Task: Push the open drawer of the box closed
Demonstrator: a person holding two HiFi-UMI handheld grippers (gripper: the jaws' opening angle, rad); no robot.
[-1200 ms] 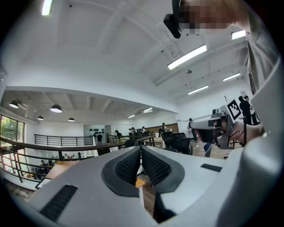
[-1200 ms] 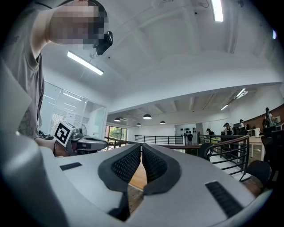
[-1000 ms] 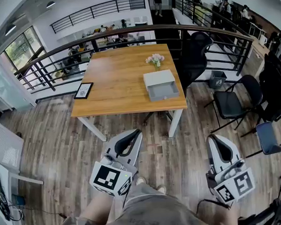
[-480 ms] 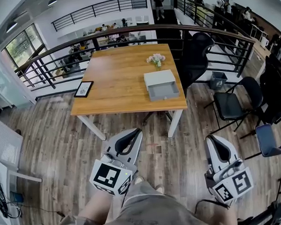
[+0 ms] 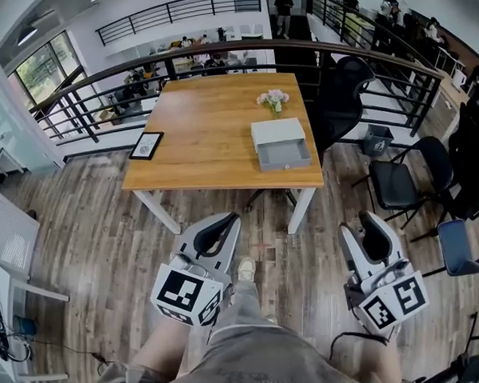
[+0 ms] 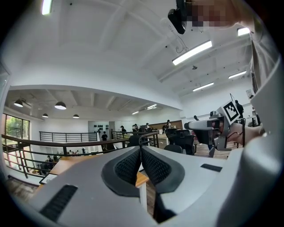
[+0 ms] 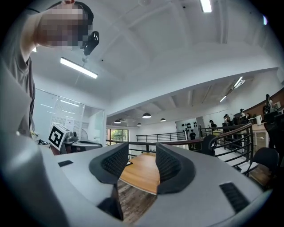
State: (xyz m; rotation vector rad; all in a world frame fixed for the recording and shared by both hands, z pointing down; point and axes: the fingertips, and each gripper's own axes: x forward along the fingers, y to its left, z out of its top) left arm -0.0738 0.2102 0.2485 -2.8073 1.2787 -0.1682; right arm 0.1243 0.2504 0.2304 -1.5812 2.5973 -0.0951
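A grey box (image 5: 275,132) stands near the right front of the wooden table (image 5: 204,132). Its drawer (image 5: 284,155) is pulled out toward the table's near edge. Both grippers hang low over the floor, well short of the table. My left gripper (image 5: 227,221) is shut, its pads (image 6: 128,165) meeting with nothing between them. My right gripper (image 5: 371,219) has its jaws opening; a gap shows between its pads (image 7: 167,165) and nothing is in it. Through that gap the right gripper view shows the table (image 7: 141,174) ahead.
A small vase of flowers (image 5: 273,101) stands behind the box and a framed card (image 5: 146,145) lies at the table's left edge. Black office chairs (image 5: 342,93) stand to the right. A curved railing (image 5: 216,58) runs behind the table. A wood floor (image 5: 106,242) lies between me and the table.
The right gripper's jaws have spread apart. The person has stepped forward, a shoe now shows, and the table sits slightly nearer in the head view. The left gripper stays shut.
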